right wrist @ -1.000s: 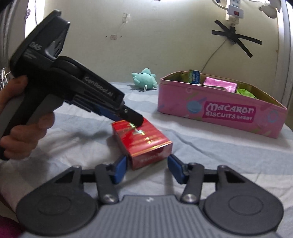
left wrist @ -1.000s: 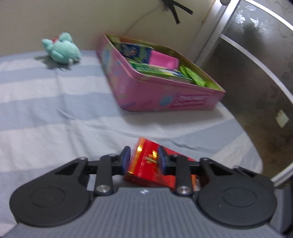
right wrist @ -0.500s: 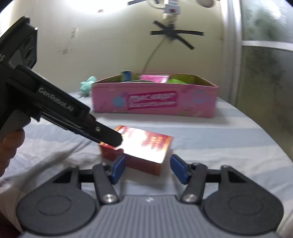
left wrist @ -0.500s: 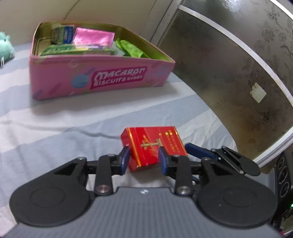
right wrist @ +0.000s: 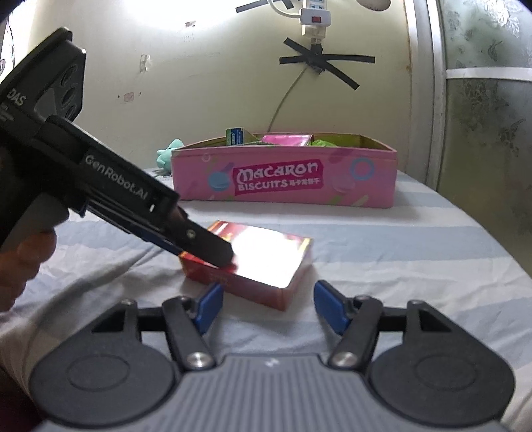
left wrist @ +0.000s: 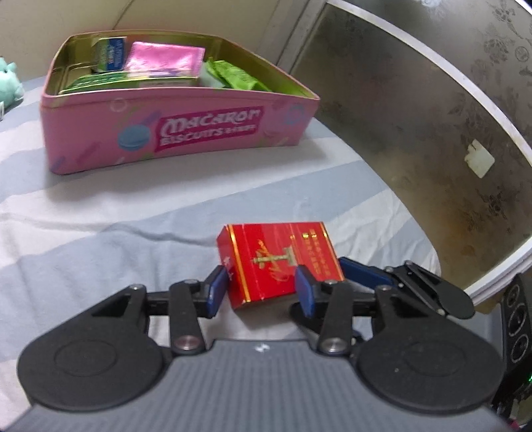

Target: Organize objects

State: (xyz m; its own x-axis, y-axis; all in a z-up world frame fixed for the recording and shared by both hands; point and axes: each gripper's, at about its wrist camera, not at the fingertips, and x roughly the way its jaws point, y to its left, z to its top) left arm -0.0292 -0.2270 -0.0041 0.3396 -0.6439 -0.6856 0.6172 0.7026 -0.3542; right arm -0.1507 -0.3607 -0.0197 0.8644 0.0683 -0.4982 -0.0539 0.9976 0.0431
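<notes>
At the bottom of the left wrist view, the left gripper (left wrist: 261,289) is reaching forward, its blue fingers (left wrist: 216,290) parted and sitting on either side of the near end of a red box (left wrist: 277,259). Whether the pads are pressing the box cannot be told from this angle. The box is lying flat on a blue-and-white striped sheet (left wrist: 99,239), just below the centre of the frame, gold print showing on its top face. The tips of the right gripper (left wrist: 365,275) are poking in from the lower right, just beside the box.

In the right wrist view, the right gripper (right wrist: 266,304) is sitting low in the frame with its blue fingers (right wrist: 329,307) spread wide, flanking the near edge of the box (right wrist: 252,266) without touching it. The box's top is glaring white under the light. The left gripper (right wrist: 212,249) is slanting down from the upper left, a hand (right wrist: 23,262) showing at the left edge, its black tip lying over the box's left end.

Farther back, a pink tin (left wrist: 186,133) lettered "Macaron Biscuits" is standing open on the sheet in the upper left of the left view, well apart from the box. It is holding a pink packet (left wrist: 166,59), a green packet (left wrist: 232,78) and a small blue-green carton (left wrist: 109,54). A teal plush toy (left wrist: 10,83) is sitting at the far left edge, beside the tin. Behind it all, on the wall at the top of the right view, a power strip (right wrist: 314,15) is hanging above crossed black tape (right wrist: 319,61).
</notes>
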